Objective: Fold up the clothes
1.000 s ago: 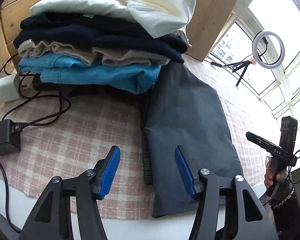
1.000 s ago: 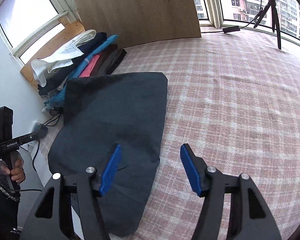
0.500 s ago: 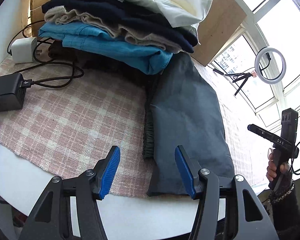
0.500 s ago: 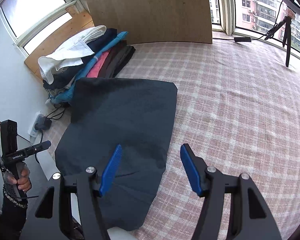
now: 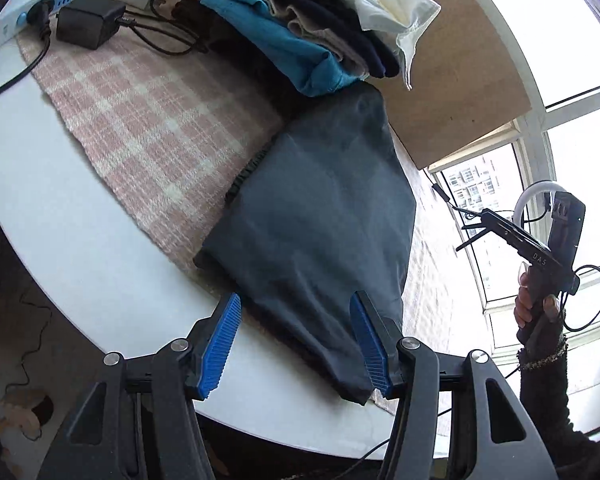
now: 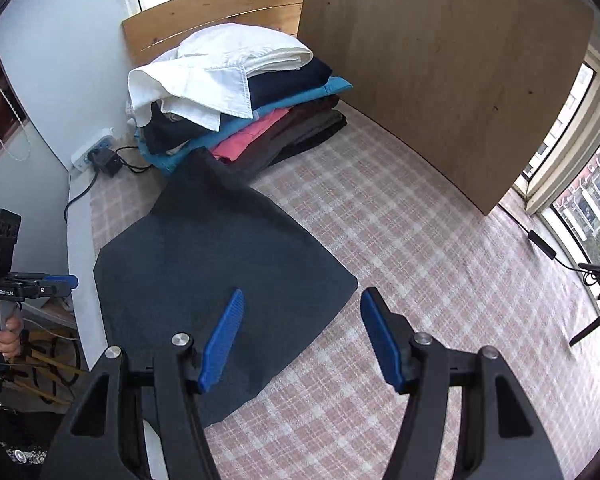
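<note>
A dark grey folded garment (image 5: 324,216) lies flat on the pink checked cloth, its near end hanging over the white table edge; it also shows in the right wrist view (image 6: 220,276). My left gripper (image 5: 296,344) is open and empty, hovering above the garment's near corner. My right gripper (image 6: 300,336) is open and empty, above the garment's right edge. A stack of folded clothes (image 5: 300,24), white on top, then navy, beige and blue, stands behind the garment; it also shows in the right wrist view (image 6: 236,96).
A power strip (image 5: 32,8), a black adapter (image 5: 90,26) and cables lie at the table's far left. A wooden board (image 6: 440,72) stands behind the cloth. A ring light (image 5: 536,200) stands by the windows. The white table edge (image 5: 100,264) is near.
Both grippers have pulled back and turned. The left one now looks from beyond the table edge at the garment's near end; the right one has swung toward the clothes stack. Both stay open.
</note>
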Tool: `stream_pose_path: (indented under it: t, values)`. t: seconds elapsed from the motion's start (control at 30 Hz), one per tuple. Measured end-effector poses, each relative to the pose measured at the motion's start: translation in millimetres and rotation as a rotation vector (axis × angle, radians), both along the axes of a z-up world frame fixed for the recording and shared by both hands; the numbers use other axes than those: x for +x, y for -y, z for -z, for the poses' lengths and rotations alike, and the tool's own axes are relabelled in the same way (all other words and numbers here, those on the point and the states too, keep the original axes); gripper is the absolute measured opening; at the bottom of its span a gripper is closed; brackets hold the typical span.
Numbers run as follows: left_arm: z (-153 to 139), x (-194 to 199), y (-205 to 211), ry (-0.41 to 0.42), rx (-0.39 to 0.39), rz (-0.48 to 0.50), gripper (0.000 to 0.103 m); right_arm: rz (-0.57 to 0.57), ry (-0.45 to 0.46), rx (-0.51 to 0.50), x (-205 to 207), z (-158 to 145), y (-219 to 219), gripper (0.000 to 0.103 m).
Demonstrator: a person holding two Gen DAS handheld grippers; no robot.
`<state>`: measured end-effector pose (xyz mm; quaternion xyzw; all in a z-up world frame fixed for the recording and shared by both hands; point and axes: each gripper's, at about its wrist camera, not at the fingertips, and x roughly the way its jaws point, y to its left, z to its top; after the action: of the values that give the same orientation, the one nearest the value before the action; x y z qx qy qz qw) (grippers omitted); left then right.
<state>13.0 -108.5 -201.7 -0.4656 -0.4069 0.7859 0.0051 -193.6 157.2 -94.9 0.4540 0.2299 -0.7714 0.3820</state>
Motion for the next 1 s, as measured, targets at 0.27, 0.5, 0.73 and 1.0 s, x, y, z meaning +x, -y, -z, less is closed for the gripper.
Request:
stream_pose_path:
  t: [0.27,0.5,0.73,1.0]
  values:
    - [26,-9,-33,0.111,0.002,-0.227,0.054,-0.311,0.109,0.065,-46,46,62,0.061]
    - [34,-18,-25,0.140,-0.002,-0.349,0.055,-0.501,0.186,0.114,-68,87,128,0.061]
    - [36,-24,-22,0.149,-0.019,-0.406,0.055,-0.634,0.261,0.147,-79,122,166,0.061]
    - [34,-21,-20,0.162,-0.063,-0.460,0.055,-0.705,0.388,0.096,-81,136,178,0.061]
